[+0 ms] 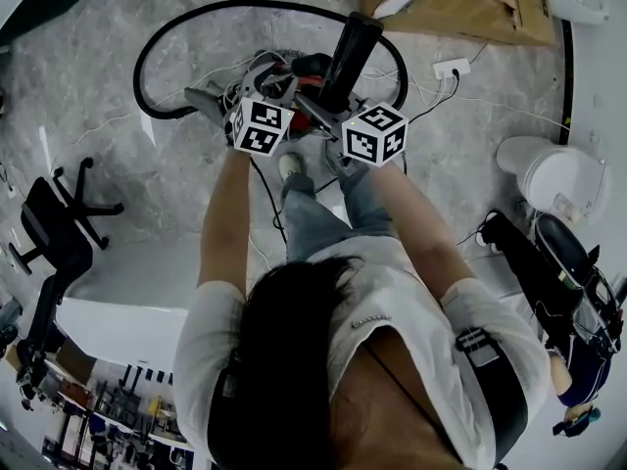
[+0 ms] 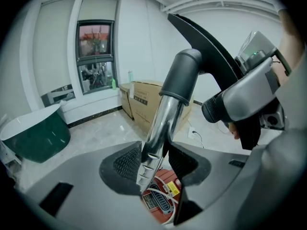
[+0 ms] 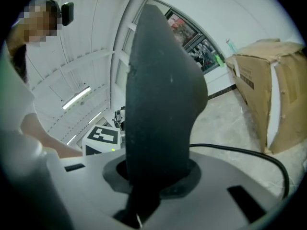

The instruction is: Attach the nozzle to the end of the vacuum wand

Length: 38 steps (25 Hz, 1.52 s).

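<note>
The chrome vacuum wand (image 2: pixel 160 123) stands tilted between the pads of my left gripper (image 2: pixel 153 158), which is shut on it. A dark grey collar (image 2: pixel 182 78) caps the wand's top, and the flat black nozzle (image 2: pixel 206 40) rises from it to the right. My right gripper (image 3: pixel 158 178) is shut on the wide black nozzle (image 3: pixel 160 95). In the head view both grippers, the left gripper (image 1: pixel 276 84) and the right gripper (image 1: pixel 328 98), meet over the red vacuum body (image 1: pixel 306 67), with the nozzle (image 1: pixel 351 52) sticking up between them.
A black hose (image 1: pixel 167 37) loops on the grey floor around the vacuum. A cardboard box (image 1: pixel 460 3) lies at the far right, with a power strip (image 1: pixel 451 67) and cables near it. A black chair (image 1: pixel 59 223) is at left, a white bin (image 1: pixel 554 179) at right.
</note>
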Tool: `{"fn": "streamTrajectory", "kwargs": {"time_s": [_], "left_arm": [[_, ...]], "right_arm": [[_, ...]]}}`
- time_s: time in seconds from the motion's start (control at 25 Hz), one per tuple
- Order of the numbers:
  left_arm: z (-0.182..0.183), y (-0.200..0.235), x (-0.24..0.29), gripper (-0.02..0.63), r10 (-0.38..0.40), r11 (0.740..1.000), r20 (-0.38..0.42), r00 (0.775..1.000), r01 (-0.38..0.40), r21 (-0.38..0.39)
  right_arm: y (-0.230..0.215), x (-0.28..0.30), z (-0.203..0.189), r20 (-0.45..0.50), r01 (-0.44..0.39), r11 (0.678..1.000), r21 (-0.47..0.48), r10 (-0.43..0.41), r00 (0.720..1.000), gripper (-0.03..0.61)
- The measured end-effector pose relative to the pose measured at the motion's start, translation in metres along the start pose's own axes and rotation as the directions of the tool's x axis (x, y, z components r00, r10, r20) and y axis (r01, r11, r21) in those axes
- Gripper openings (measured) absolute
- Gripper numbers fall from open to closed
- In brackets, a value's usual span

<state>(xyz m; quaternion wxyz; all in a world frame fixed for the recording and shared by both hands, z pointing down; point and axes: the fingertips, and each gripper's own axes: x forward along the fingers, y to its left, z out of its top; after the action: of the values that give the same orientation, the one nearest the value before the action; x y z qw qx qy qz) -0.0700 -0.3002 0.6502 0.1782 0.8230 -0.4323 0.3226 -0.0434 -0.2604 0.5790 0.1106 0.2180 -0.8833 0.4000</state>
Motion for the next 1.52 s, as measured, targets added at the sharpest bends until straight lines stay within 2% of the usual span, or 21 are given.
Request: {"fn": "streamTrajectory", "kwargs": {"time_s": [0.24, 0.52, 0.68, 0.8, 1.16, 1.28, 1.52], "left_arm": [[-0.002, 0.001, -0.003, 0.178, 0.0, 1.0, 0.0, 1.0, 0.0, 0.002], [-0.002, 0.002, 0.002, 0.179, 0.002, 1.0, 0.008, 1.0, -0.002, -0.002], [-0.002, 0.001, 0.0, 0.179, 0.018, 1.0, 0.007, 1.0, -0.018, -0.008], [-0.003, 0.005, -0.001, 0.179, 0.017, 1.0, 0.003, 1.0, -0.017, -0.005], [-0.002, 0.006, 0.0, 0.179, 0.022, 1.0, 0.007, 1.0, -0.022, -0.007], [0.0, 0.008, 0.002, 0.18, 0.041, 0.998, 0.017, 0.999, -0.04, -0.038], [-0.001, 0.005, 0.002, 0.19, 0.068, 0.995, 0.004, 0.998, -0.067, -0.077]], "right_arm": [[0.003, -0.001, 0.0, -0.061, -0.06, 0.998, 0.013, 0.061, 0.996, 0.083], [-0.001, 0.0, 0.003, -0.04, -0.03, 0.999, 0.032, 0.031, 0.999, 0.084], [-0.002, -0.003, 0.006, -0.025, 0.037, 0.999, -0.011, -0.038, 0.999, 0.109], [-0.002, 0.0, 0.009, -0.006, 0.055, 0.998, 0.008, -0.055, 0.998, 0.114], [-0.01, -0.01, 0.017, 0.01, 0.079, 0.997, 0.008, -0.079, 0.997, 0.245], [-0.017, -0.014, 0.019, 0.029, 0.128, 0.992, -0.02, -0.128, 0.991, 0.295], [-0.019, -0.023, 0.022, 0.075, 0.191, 0.98, -0.051, -0.187, 0.979, 0.344]]}}
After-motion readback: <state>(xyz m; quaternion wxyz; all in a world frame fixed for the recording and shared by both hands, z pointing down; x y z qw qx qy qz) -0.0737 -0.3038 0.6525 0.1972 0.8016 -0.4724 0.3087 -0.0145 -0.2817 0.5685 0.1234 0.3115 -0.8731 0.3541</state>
